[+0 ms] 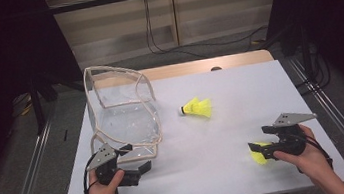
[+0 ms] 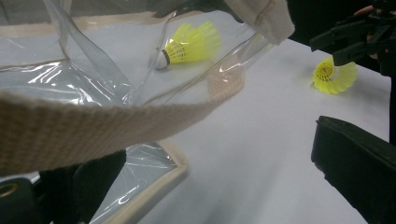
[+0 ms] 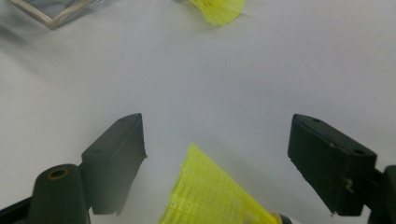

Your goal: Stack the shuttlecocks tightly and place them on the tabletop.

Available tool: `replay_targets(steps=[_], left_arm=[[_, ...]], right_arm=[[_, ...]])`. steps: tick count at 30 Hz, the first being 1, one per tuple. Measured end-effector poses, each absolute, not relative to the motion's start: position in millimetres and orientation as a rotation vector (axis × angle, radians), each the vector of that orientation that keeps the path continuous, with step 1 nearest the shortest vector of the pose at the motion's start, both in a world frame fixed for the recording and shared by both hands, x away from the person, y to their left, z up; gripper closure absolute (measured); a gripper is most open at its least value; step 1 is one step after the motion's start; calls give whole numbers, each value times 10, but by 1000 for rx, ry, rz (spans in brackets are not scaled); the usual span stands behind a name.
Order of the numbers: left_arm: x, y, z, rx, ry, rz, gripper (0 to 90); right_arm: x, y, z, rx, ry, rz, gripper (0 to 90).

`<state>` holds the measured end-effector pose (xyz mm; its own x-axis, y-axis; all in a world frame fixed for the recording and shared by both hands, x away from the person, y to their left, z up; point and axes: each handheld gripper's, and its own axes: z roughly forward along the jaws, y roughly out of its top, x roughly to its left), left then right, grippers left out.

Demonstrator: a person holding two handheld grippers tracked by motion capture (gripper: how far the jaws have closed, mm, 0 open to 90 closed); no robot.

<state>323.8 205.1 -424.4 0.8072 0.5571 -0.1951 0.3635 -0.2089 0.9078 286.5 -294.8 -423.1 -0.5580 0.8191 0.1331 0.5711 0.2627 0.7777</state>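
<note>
Where the right gripper (image 3: 215,140) gapes wide near the desk's (image 1: 240,93) right front corner, a neon-yellow mesh-skirted shuttlecock (image 3: 210,196) lies untouched between its jaws; the left gripper (image 1: 131,165), jaws also apart, has a clear bag's (image 1: 122,113) cream strap (image 2: 93,126) lying between them, ungripped.

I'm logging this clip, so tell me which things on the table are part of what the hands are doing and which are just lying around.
In the job:
- near shuttlecock, between the open fingers of the right gripper
- clear bag, with its strap across the left gripper
- far shuttlecock, lying apart on the table, likely next

Lying about:
- cables on the floor beyond the table
</note>
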Motion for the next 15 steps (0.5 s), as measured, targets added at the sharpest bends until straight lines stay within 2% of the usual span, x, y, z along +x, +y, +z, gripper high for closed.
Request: replay_targets(steps=[15], left_arm=[[3244, 2051, -4240, 1827, 695, 206, 33]], right_arm=[[2808, -3034, -4283, 1253, 2276, 1146, 308]])
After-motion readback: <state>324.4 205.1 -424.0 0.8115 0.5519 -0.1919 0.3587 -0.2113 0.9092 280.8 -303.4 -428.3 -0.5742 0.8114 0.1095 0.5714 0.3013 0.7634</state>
